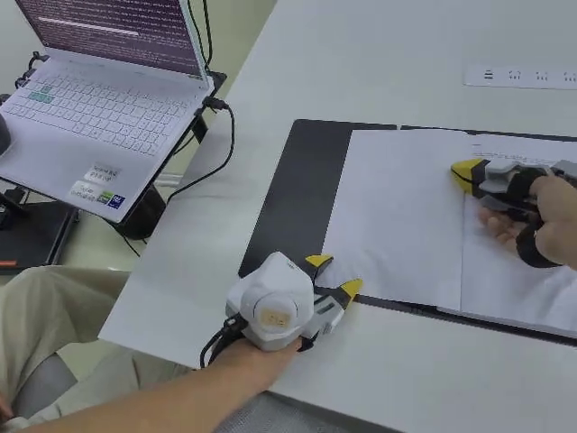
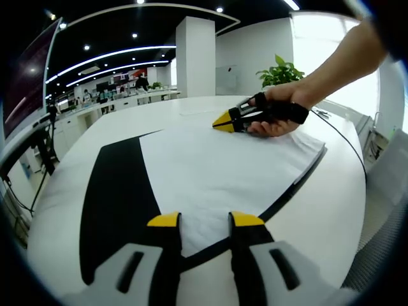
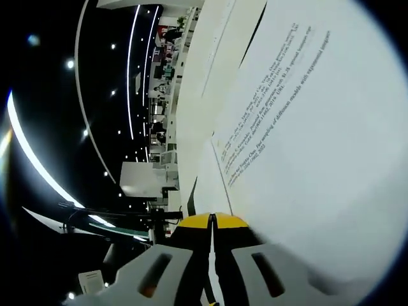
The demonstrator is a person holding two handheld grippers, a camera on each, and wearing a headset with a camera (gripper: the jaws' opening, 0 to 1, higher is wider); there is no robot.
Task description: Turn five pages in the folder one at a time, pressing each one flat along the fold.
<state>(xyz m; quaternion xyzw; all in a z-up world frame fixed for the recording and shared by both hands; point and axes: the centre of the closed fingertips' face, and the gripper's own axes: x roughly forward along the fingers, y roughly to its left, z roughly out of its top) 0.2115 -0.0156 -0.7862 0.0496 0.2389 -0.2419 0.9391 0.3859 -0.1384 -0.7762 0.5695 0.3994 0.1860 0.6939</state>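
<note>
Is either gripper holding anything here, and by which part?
Nothing is held. The left gripper is open at the folder; the right gripper, shut, rests on a page by the fold.

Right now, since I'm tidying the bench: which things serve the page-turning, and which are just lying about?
In use: open black folder, white paper pages, left gripper, right gripper.
Lying about: white laptop, white power strip, black cable.
</note>
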